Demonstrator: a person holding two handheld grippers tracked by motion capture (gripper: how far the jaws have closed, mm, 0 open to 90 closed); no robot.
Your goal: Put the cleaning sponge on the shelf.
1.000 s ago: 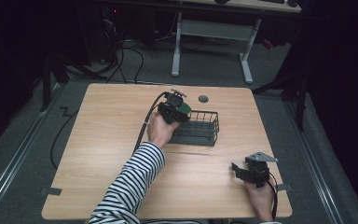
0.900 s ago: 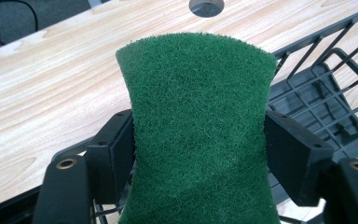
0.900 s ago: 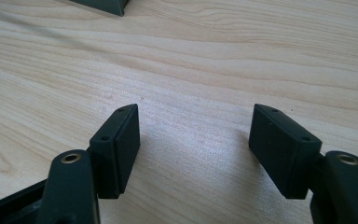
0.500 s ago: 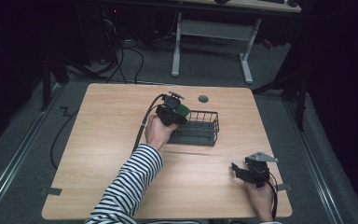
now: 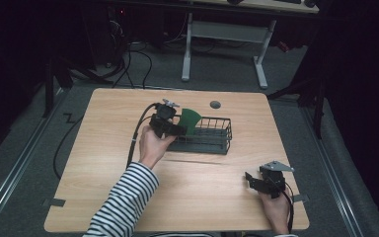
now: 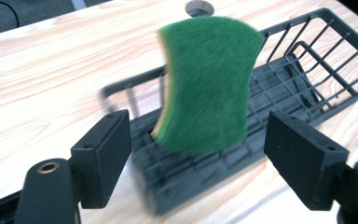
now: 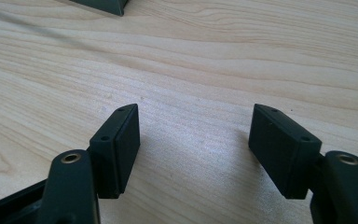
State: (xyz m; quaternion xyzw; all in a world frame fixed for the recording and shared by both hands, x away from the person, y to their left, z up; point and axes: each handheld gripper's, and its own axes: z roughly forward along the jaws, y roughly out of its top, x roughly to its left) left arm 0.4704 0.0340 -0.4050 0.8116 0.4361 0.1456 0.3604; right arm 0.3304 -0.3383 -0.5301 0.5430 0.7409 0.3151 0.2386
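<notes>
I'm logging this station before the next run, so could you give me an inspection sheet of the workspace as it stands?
Surface: wooden table, with a round grommet hole near the far edge.
Job's things: green sponge standing on edge in the left end of the black wire basket.
Clutter: nothing seen.
Grippers: left hand-held gripper at the basket's left end, jaws just opened, apart from the sponge; right hand-held gripper open over bare wood at the near right.
Cables: black cable trailing from the left hand-held gripper.
Surroundings: dark room, grey floor, white-legged desk behind.
</notes>
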